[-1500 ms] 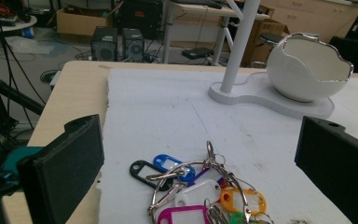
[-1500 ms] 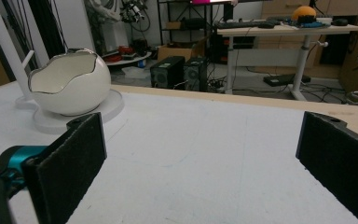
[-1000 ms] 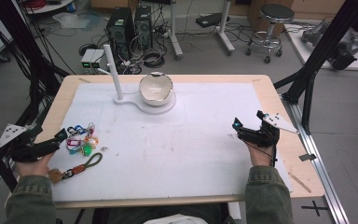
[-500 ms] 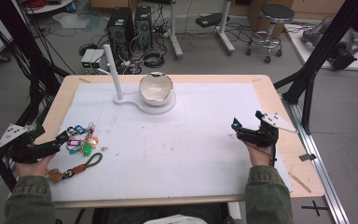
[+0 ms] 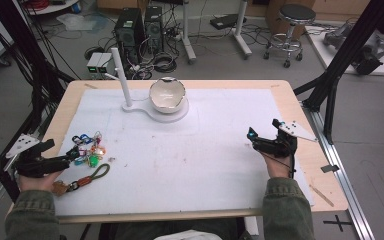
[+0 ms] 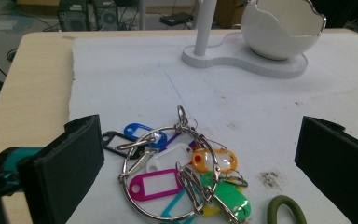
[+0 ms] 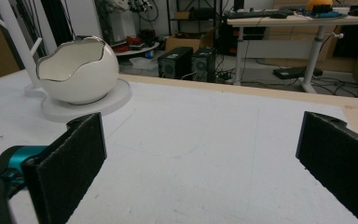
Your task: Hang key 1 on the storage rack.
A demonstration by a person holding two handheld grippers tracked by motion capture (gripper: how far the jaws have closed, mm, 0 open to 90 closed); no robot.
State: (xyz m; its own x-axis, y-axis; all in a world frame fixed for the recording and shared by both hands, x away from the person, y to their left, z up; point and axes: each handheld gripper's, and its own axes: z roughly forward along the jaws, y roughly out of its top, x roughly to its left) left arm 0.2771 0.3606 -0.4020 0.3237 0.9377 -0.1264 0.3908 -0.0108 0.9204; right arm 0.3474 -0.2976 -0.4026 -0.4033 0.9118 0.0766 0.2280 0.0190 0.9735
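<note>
My left gripper [image 6: 200,172] gapes wide, holding nothing, over the key tag bunch [image 6: 177,175] on the mat's left side (right gripper [image 5: 264,140] idle, open too), so I'd straddle the steel ring [image 6: 137,179], then pinch.

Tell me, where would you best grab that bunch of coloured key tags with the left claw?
Probably the big metal ring of the key tag bunch. It lies flat on the white mat, between the left gripper's open jaws, so come down from above and pinch its rim; the loose plastic tags would likely slip.
</note>
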